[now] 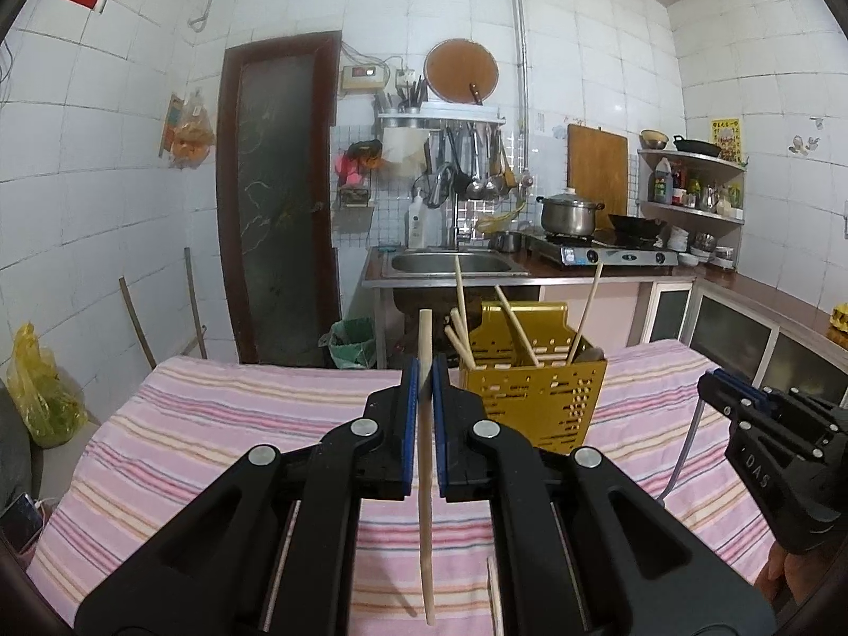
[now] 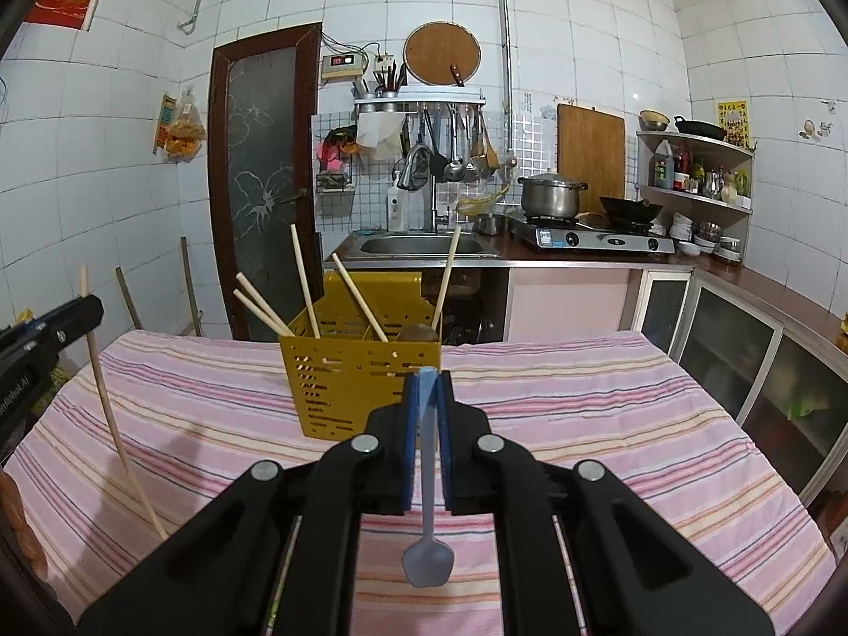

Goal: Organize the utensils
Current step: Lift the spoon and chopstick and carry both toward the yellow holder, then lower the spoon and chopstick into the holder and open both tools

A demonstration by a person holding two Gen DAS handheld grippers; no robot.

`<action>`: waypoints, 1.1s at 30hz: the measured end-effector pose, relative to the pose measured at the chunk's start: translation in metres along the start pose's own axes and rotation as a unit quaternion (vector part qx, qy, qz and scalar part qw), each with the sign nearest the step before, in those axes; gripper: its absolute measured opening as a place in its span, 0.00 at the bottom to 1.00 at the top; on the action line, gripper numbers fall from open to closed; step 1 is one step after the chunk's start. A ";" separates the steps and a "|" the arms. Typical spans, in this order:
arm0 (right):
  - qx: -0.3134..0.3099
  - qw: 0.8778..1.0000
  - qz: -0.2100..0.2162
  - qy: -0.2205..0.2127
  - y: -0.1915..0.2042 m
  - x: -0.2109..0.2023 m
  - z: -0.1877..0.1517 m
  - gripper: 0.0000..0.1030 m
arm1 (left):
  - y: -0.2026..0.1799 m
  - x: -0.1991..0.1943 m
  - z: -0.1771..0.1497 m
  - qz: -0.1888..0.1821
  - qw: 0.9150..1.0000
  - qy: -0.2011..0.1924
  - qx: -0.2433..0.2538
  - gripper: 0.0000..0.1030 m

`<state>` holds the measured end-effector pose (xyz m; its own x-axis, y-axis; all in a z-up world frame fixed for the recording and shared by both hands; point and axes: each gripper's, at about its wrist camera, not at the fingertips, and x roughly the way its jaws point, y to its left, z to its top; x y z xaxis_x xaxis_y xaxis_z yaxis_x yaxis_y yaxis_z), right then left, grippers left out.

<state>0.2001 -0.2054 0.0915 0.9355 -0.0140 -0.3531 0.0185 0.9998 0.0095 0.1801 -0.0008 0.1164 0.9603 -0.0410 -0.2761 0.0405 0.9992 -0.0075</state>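
White-tiled walls (image 2: 583, 53) enclose a kitchen: a dark-framed frosted door (image 2: 262, 175), a steel sink (image 2: 418, 245), a gas stove (image 2: 593, 238), corner shelves (image 2: 694, 169), and a table under pink striped cloth (image 2: 609, 424)

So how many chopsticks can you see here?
6: five standing in the yellow holder at, and one chopstick gripped by the left claw. More may be hidden inside.

In the right wrist view, the utensil holder (image 2: 360, 381) stands mid-frame on the table (image 2: 609, 424), chopsticks (image 2: 305, 281) in it; sink (image 2: 424, 245) behind.
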 end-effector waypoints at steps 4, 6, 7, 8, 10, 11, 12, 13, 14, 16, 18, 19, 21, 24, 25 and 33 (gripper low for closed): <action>-0.005 1.000 -0.004 -0.005 0.000 0.003 0.010 0.07 | 0.001 0.001 0.011 -0.010 1.000 -0.006 0.000 0.04; -0.007 1.000 -0.006 -0.009 0.000 0.005 0.017 0.07 | -0.004 0.001 0.018 -0.014 1.000 -0.011 0.002 0.04; -0.008 1.000 -0.006 -0.011 0.000 0.005 0.022 0.07 | -0.005 0.001 0.022 -0.016 1.000 -0.015 0.003 0.04; -0.009 1.000 -0.007 -0.014 0.001 0.005 0.026 0.07 | -0.005 0.001 0.026 -0.017 1.000 -0.018 0.004 0.04; -0.010 1.000 -0.008 -0.019 0.000 0.005 0.036 0.07 | -0.007 0.002 0.036 -0.022 0.999 -0.026 0.006 0.04; -0.010 1.000 -0.008 -0.021 -0.001 0.006 0.040 0.07 | -0.007 0.004 0.041 -0.025 0.999 -0.029 0.006 0.04; -0.009 1.000 -0.008 -0.024 -0.003 0.007 0.046 0.07 | -0.008 0.005 0.047 -0.028 0.999 -0.032 0.006 0.04; -0.008 1.000 -0.009 -0.027 -0.004 0.008 0.049 0.07 | -0.008 0.006 0.050 -0.031 0.999 -0.033 0.006 0.04; -0.008 0.999 -0.010 -0.030 -0.005 0.008 0.054 0.07 | -0.008 0.009 0.056 -0.034 0.999 -0.035 0.004 0.04; -0.004 0.999 -0.011 -0.039 -0.008 0.011 0.067 0.07 | -0.009 0.011 0.065 -0.038 0.998 -0.041 0.002 0.04; 0.000 0.999 -0.008 -0.046 -0.009 0.013 0.078 0.07 | -0.012 0.014 0.078 -0.039 0.998 -0.053 0.003 0.04; 0.000 0.999 -0.007 -0.051 -0.009 0.015 0.085 0.07 | -0.014 0.016 0.083 -0.040 0.998 -0.058 0.004 0.04; -0.003 0.998 -0.007 -0.062 -0.008 0.017 0.098 0.07 | -0.019 0.021 0.098 -0.044 0.997 -0.070 0.003 0.04; -0.006 0.997 -0.005 -0.080 -0.004 0.021 0.120 0.07 | -0.026 0.031 0.119 -0.050 0.995 -0.084 -0.001 0.04; -0.008 0.996 -0.005 -0.087 -0.004 0.024 0.129 0.07 | -0.029 0.035 0.126 -0.051 0.995 -0.089 -0.002 0.04; 0.015 0.995 0.012 -0.093 -0.007 0.070 0.159 0.07 | -0.050 0.099 0.150 -0.053 0.993 -0.104 -0.012 0.04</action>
<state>0.3217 -0.2160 0.2158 0.9849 0.0045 -0.1730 0.0033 0.9990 0.0445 0.3147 -0.0556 0.2333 0.9873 -0.1437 -0.0684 0.1405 0.9888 -0.0503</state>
